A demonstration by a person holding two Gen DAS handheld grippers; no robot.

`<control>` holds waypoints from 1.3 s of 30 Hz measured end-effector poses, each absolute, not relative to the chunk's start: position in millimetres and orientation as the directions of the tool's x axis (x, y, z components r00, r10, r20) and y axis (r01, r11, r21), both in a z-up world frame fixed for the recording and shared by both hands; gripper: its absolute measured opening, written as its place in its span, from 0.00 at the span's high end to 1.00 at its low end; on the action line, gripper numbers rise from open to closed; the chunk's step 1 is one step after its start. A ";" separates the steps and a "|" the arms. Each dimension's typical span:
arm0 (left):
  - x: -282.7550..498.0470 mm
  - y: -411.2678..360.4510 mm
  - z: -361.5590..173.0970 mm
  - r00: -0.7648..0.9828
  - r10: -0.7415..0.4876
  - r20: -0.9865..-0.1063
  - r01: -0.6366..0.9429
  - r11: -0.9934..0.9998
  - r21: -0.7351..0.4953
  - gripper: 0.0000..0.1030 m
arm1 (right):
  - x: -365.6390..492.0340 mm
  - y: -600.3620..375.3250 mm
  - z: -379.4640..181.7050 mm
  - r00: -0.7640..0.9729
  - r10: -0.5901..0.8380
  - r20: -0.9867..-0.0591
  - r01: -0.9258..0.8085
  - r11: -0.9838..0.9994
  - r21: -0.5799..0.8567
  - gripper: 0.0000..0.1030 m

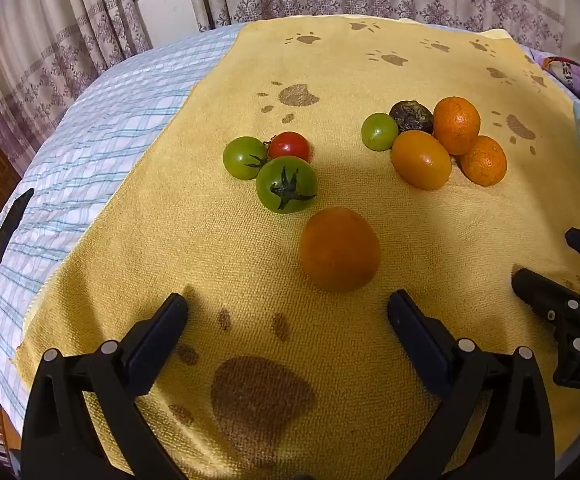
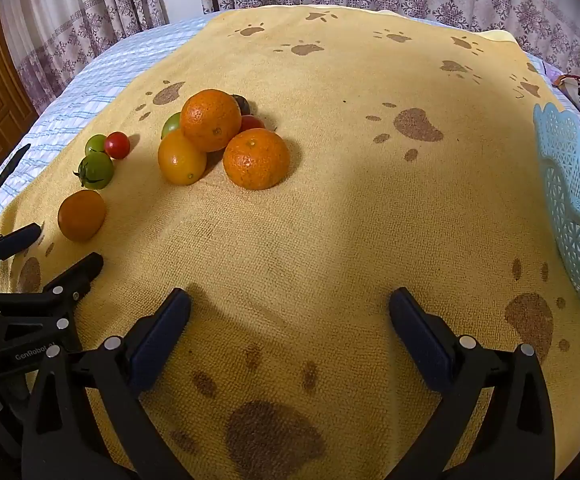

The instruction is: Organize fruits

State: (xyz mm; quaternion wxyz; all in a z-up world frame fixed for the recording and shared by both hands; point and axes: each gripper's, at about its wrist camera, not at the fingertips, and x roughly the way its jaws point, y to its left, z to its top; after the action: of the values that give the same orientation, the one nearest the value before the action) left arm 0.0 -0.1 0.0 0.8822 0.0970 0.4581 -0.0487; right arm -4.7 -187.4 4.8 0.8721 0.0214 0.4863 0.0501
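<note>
Both sets of fingers hang over the near edge of the yellow towel point(image 1: 370, 60), tilted downward, and both are spread wide with nothing between them. From the left wrist view, the left gripper point(image 1: 287, 306) stands just short of a lone orange tomato point(image 1: 340, 249); its pads do not touch it. The right gripper point(image 2: 290, 304) has only bare towel in front of it.

Off the towel's left edge, a dark flat object point(image 1: 7, 232) lies on the checked bedsheet point(image 1: 101, 128); what it is I cannot tell. Toward the towel's left side sits a tight cluster: a green tomato point(image 1: 244, 157), a small red tomato point(image 1: 289, 146) behind it, and a larger green tomato with a dark stem point(image 1: 286, 184) in front, all touching. The lone orange tomato lies just nearer than that cluster.

Further right, near the towel's middle, is a second pile: a small green tomato point(image 1: 379, 131), a dark wrinkled fruit point(image 1: 411, 116), an orange-yellow tomato point(image 1: 421, 159) and two oranges point(image 1: 456, 125) point(image 1: 484, 160), pressed together. In the right wrist view another small red fruit point(image 2: 251, 122) shows behind this pile.

At the towel's right edge stands a pale blue lattice basket point(image 2: 574, 184), well apart from all the fruit.
</note>
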 end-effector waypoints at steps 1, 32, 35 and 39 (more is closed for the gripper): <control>0.1 0.2 0.0 0.575 0.003 -0.818 0.175 0.977 0.126 0.05 | -4.7 -187.5 4.8 0.522 0.108 -0.846 -0.066 0.994 0.086 0.02; 0.0 0.2 0.0 0.576 0.006 -0.817 0.174 0.976 0.131 0.05 | -2.9 -187.0 3.8 0.518 0.107 -0.849 -0.068 0.994 0.083 0.02; 0.0 0.1 0.0 0.577 0.007 -0.817 0.174 0.976 0.131 0.05 | -2.9 -187.0 3.6 0.517 0.107 -0.849 -0.068 0.994 0.083 0.02; -0.1 0.0 0.0 0.577 0.007 -0.817 0.174 0.976 0.132 0.05 | -2.9 -187.2 3.5 0.517 0.106 -0.849 -0.068 0.994 0.083 0.02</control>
State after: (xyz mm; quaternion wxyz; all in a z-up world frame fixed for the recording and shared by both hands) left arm -0.1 0.0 0.0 0.8823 0.0992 0.4576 -0.0474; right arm -2.9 -187.2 3.5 0.8707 0.0196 0.4888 0.0501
